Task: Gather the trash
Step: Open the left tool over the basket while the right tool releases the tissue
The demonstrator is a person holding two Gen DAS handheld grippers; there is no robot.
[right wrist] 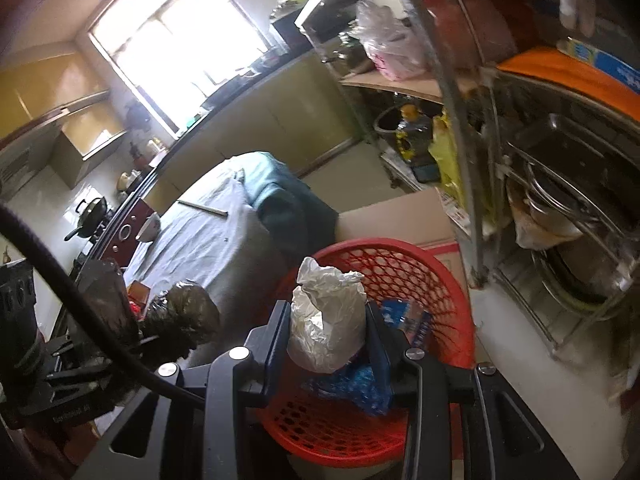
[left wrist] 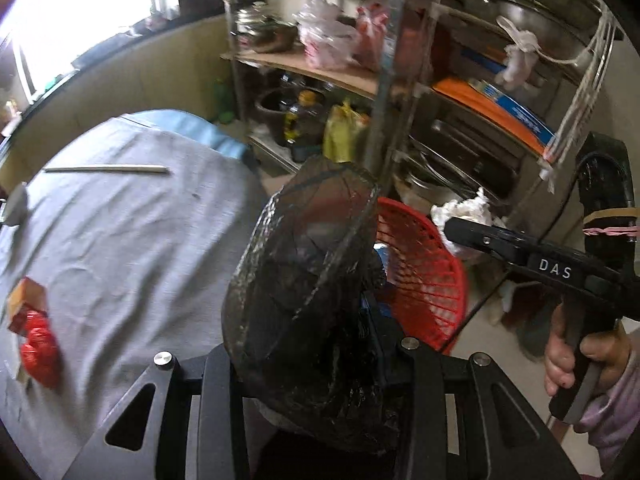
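My left gripper (left wrist: 308,344) is shut on a crumpled black plastic bag (left wrist: 304,280), held up between the table and the red basket (left wrist: 424,280). My right gripper (right wrist: 326,340) is shut on a crumpled white plastic wad (right wrist: 326,320) and holds it over the red basket's (right wrist: 400,276) opening; blue wrappers (right wrist: 412,320) lie inside. In the left wrist view the right gripper (left wrist: 460,228) shows at right with the white wad (left wrist: 464,208) at its tip. A red wrapper (left wrist: 38,340) and a small carton (left wrist: 26,296) lie on the grey tablecloth (left wrist: 128,240).
A metal shelf rack (right wrist: 460,120) with pots, bags and bottles stands right behind the basket. A cardboard box (right wrist: 400,216) sits behind the basket. A thin stick (left wrist: 108,169) and a spoon-like object (left wrist: 16,204) lie on the table. Kitchen counter and window lie beyond.
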